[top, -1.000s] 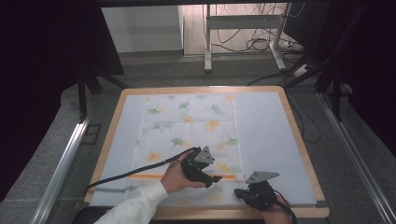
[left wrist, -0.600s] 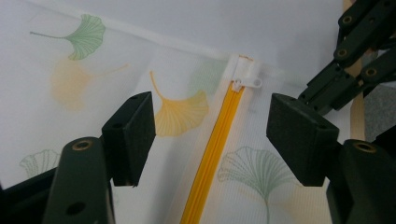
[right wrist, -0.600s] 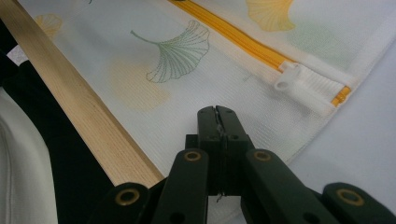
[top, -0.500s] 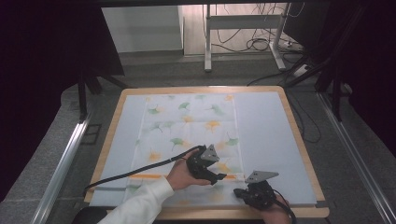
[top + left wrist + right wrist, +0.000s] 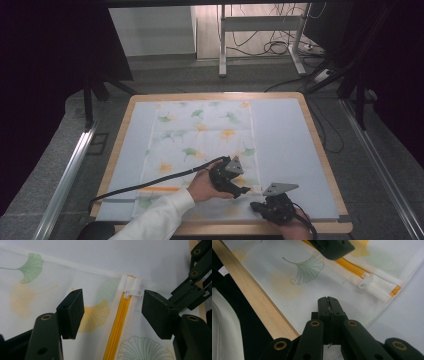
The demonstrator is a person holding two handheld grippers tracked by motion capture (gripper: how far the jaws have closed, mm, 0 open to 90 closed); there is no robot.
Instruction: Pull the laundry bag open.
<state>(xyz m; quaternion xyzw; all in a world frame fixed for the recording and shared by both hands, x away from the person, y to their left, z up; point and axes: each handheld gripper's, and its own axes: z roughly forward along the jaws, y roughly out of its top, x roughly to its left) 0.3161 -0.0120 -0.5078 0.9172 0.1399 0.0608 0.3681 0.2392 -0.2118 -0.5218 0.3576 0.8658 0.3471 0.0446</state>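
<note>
Pinching the near hem of the cloth bag (image 5: 294, 297) with the right gripper (image 5: 327, 300), jaws clenched, a sliver of white weave apparently caught between them. Sitting just inside the wooden rim (image 5: 254, 305) of the surface (image 5: 285, 145), so little room to draw back toward the body.

Hovering next over the bag's right end: left gripper (image 5: 116, 312), jaws released and wide, straddling the yellow zipper (image 5: 120, 322), nothing gripped. White pull tab (image 5: 133, 293) lying flat just ahead of the pads, at the closed end of the zip.

Risks, as judged:
- Closing short of the tab and nipping zip tape or mesh instead; small flat tab, hard to get under.
- Pulling with a thin anchor at the hem; cloth could slip free and bunch up.
- Crowding of the two grippers, close together near the same corner.
- Cable (image 5: 150, 182) trailing across the bag's left part; could drag the cloth.

Farther out: bag spread flat along the surface's middle, bare mat to either side, free run leftward along the zip. Beyond the far rim, a metal stand (image 5: 260, 30) and floor cables, well apart.
</note>
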